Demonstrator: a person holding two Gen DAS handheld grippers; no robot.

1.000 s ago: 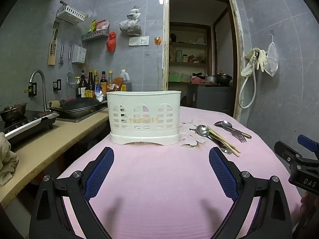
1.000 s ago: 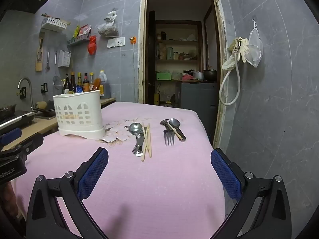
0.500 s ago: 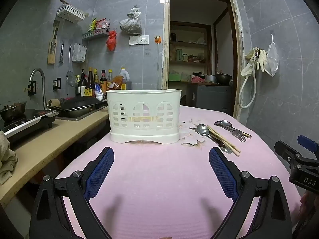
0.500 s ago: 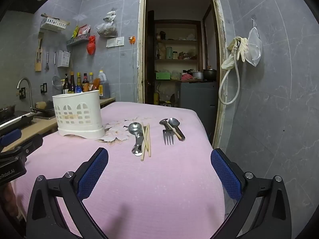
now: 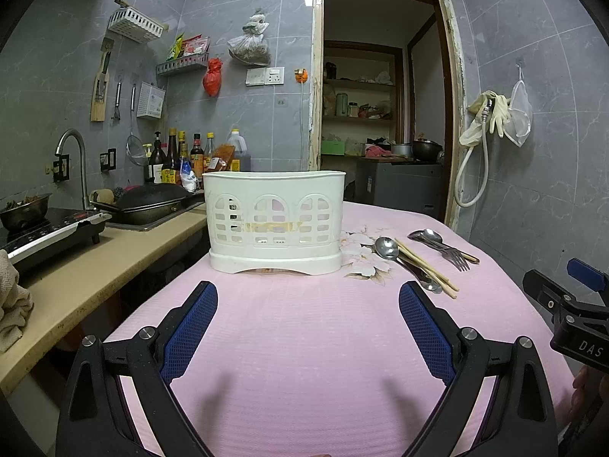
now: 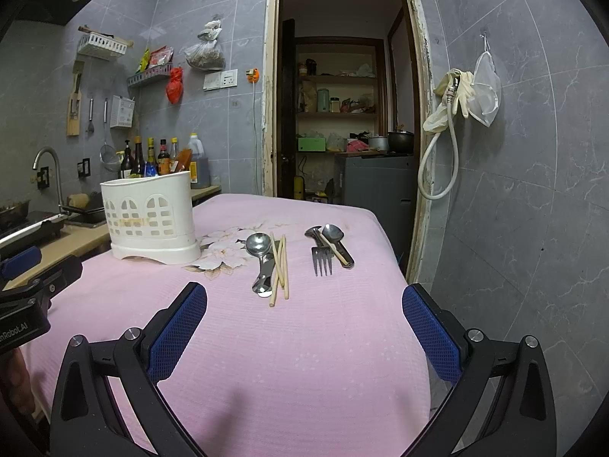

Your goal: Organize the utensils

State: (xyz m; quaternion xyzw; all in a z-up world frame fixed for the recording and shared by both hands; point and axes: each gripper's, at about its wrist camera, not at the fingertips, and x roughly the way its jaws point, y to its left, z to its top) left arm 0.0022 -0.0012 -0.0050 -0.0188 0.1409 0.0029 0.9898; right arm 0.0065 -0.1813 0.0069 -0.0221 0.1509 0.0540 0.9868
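Two clusters of cutlery lie on your pink tablecloth (image 6: 304, 342), both to the right of the white plastic utensil caddy (image 6: 150, 217). Nearer the caddy you have one steel spoon (image 6: 259, 245) with a round bowl, lying on a second steel piece I can't identify, and two pale wooden chopsticks (image 6: 279, 270) touching its right edge. Farther right sit one four-tined fork (image 6: 321, 262), two smaller steel spoons (image 6: 333, 234), and a wooden stick crossing them. The caddy is oval, upright, with three arched lattice windows on its front, standing beside a printed flower on the woven cloth. Your left gripper (image 5: 308, 297) points straight at the caddy, its blue mesh-textured pads spread wide with nothing between them. Your right gripper (image 6: 304, 299) faces the cutlery, equally wide apart and holding nothing, hovering above the cloth short of the chopsticks.
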